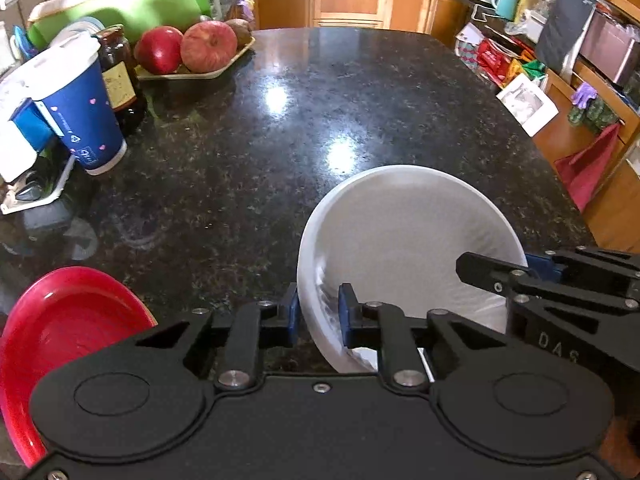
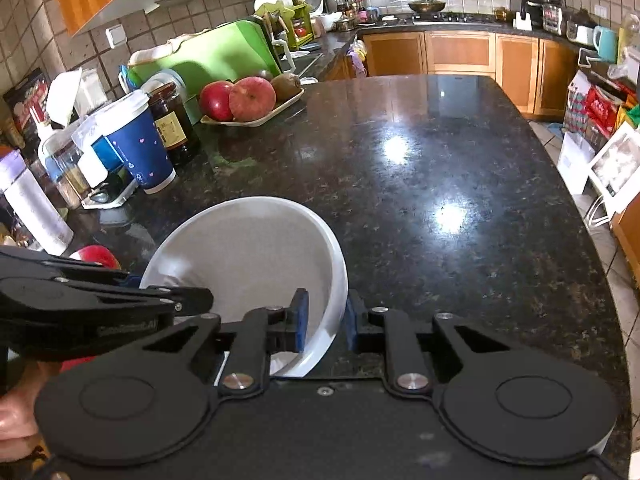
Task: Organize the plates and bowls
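The dark speckled granite countertop (image 2: 440, 160) carried everything. Above its near edge was the white round plastic bowl (image 1: 400, 232), tilted and held from both sides. The left gripper (image 1: 318, 316) had its blue pads closed on the bowl's left rim, and the right gripper (image 2: 326, 320) pinched the right rim. The red round plastic plate (image 1: 60, 328) lay just left of the bowl.

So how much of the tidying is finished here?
Nothing looks stacked yet. In hand: the white bowl, its rim pinched on opposite sides by the left hand-held gripper and right hand-held gripper. Left to do: placing it, perhaps with the red plate lying apart on the counter.
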`<state>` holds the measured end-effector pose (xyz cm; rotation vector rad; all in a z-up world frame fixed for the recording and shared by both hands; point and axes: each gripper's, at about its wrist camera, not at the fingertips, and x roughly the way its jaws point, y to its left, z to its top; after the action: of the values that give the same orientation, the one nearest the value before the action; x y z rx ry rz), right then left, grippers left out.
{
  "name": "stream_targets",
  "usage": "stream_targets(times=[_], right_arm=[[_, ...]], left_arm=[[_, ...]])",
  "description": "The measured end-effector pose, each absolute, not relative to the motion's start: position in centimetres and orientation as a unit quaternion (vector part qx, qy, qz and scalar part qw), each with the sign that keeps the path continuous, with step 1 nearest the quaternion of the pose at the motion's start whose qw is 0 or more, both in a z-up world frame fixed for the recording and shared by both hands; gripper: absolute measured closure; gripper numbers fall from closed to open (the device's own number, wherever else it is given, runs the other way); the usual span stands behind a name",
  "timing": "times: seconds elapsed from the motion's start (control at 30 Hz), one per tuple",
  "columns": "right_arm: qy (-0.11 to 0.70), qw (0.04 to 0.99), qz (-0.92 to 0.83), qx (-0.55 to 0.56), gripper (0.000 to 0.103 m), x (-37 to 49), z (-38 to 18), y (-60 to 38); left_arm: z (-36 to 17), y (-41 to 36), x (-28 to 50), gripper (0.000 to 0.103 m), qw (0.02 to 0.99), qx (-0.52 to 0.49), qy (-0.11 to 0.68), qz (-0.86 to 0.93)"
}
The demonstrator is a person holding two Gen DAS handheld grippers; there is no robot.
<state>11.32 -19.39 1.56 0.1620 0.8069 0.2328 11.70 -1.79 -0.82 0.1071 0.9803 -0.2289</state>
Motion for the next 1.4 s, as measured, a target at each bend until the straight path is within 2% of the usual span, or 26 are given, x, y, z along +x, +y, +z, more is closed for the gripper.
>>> stream_targets(times=[0.53,1.07,1.4], right_arm=[[0.355,0.923,0.139,0.061,0.082,8.8,4.2,-17.6],[0.345,0.923,0.162,0.057,0.082,6.3,6.4,-7.0],[0.373,0.908,0.184,0.052,0.081,6.6,6.0,-1.1]], left_arm=[[1.9,0.3,8.9,0.077,0.894,0.049,0.437,-0.083],[4.0,9.7,6.1,0.077,0.896,0.060,0.435,-0.066],[3.3,15.3,6.0,0.077,0.884,0.044,0.463,-0.052]])
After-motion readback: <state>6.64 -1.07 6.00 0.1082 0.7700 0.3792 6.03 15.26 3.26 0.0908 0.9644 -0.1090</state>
